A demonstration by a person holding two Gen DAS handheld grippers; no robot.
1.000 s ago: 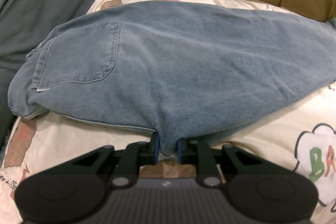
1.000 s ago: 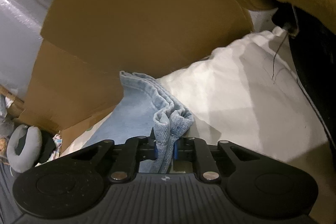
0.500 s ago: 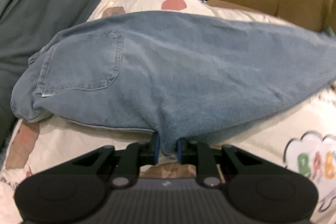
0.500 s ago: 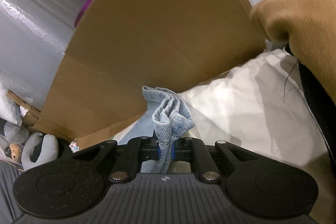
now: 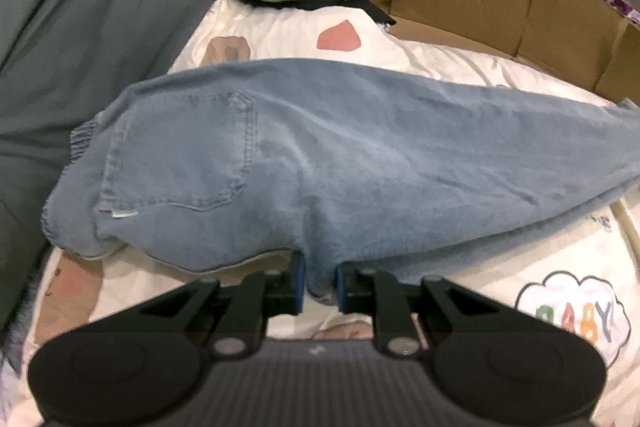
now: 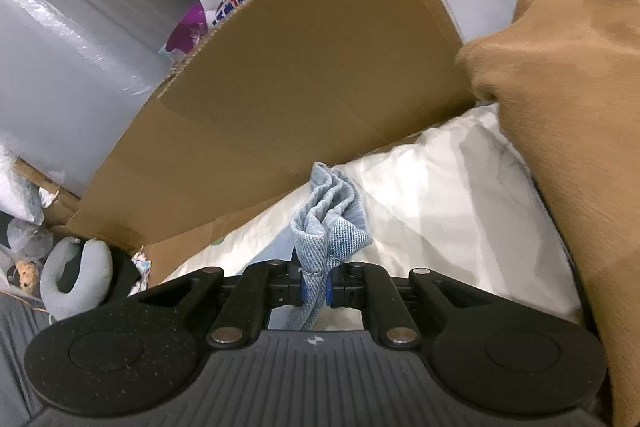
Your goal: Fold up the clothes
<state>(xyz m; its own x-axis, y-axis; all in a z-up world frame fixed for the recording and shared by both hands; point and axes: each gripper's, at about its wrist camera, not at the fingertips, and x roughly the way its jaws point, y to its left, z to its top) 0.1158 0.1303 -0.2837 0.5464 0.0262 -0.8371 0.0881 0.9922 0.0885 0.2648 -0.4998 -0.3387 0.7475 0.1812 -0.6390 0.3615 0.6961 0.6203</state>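
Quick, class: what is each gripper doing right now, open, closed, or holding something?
Left gripper: closed on an edge of the light blue denim jeans.
Right gripper: closed on a bunched end of the same jeans.

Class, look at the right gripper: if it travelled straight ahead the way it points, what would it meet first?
The right gripper is already shut on bunched jeans. Beyond that fabric, the white bedding comes next, then probably the cardboard panel standing behind it, though depth is hard to judge in this fisheye view.
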